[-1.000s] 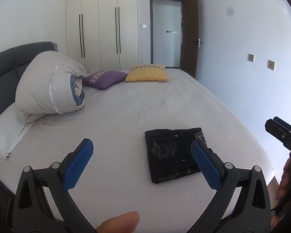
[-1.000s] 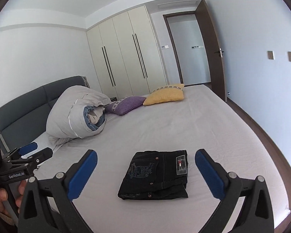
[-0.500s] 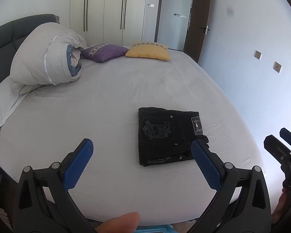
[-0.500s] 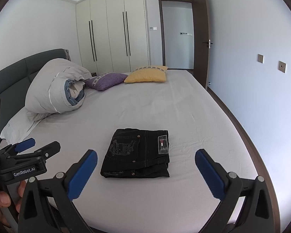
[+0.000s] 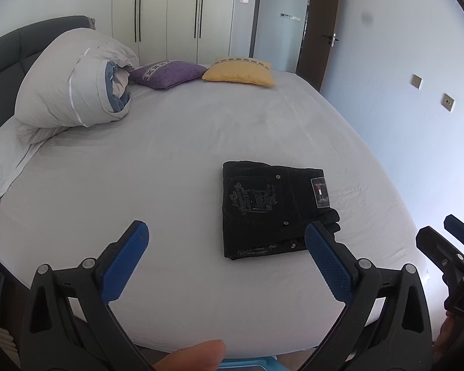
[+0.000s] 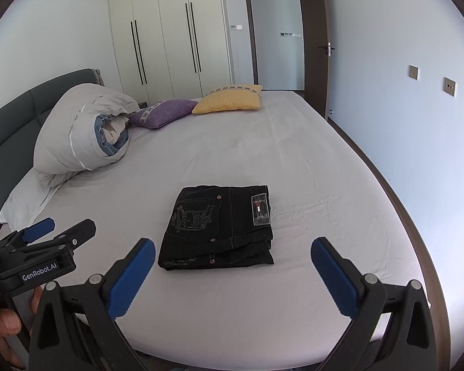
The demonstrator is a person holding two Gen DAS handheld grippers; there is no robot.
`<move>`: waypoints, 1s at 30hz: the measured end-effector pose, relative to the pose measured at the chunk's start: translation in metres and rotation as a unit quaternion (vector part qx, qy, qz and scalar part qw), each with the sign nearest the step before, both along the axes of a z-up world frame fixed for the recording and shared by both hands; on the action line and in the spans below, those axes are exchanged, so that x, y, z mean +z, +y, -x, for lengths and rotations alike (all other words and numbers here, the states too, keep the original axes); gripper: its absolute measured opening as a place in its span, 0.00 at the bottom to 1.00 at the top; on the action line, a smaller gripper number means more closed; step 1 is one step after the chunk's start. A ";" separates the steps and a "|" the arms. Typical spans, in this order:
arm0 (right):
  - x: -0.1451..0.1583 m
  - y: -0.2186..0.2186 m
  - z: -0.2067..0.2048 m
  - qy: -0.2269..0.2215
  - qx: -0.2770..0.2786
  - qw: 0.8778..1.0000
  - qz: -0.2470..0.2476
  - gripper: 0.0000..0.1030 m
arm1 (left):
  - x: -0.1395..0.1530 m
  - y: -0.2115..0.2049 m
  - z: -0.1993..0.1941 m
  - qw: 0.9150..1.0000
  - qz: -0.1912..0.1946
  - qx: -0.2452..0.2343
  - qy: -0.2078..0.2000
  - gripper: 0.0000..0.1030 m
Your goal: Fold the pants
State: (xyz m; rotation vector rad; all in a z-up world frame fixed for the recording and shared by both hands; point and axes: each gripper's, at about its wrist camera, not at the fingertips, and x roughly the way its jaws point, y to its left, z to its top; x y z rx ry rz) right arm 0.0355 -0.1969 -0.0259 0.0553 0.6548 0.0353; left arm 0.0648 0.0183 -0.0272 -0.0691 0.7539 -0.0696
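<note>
The black pants [image 6: 218, 227] lie folded on the bed [image 6: 294, 160], near its foot edge. My left tongs [image 5: 226, 262] and right tongs [image 6: 233, 275] both stand wide open, empty, before the pants.

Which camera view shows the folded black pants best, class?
The right wrist view: the folded black pants lie whole and unobstructed between the open fingers. In the left wrist view the pants sit off-centre, and the left gripper's fingertip overlaps their near corner.
</note>
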 end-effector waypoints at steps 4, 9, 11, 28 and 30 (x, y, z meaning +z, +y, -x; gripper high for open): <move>-0.003 0.000 -0.001 0.004 0.002 1.000 -0.002 1.00 | -0.002 0.000 -0.002 1.000 0.001 0.001 0.003 1.00; -0.004 0.001 -0.002 0.008 0.002 1.000 -0.003 1.00 | -0.005 -0.001 -0.002 1.000 -0.001 0.001 0.005 1.00; -0.006 0.000 -0.002 0.009 0.002 1.000 -0.003 1.00 | -0.005 -0.002 -0.001 1.000 -0.001 -0.001 0.004 1.00; -0.010 0.000 -0.001 0.012 0.001 1.000 -0.003 1.00 | -0.012 -0.005 0.001 1.000 -0.002 -0.001 0.009 1.00; -0.010 0.001 -0.001 0.013 0.000 1.000 -0.002 1.00 | -0.013 -0.005 0.002 1.000 -0.002 0.000 0.009 1.00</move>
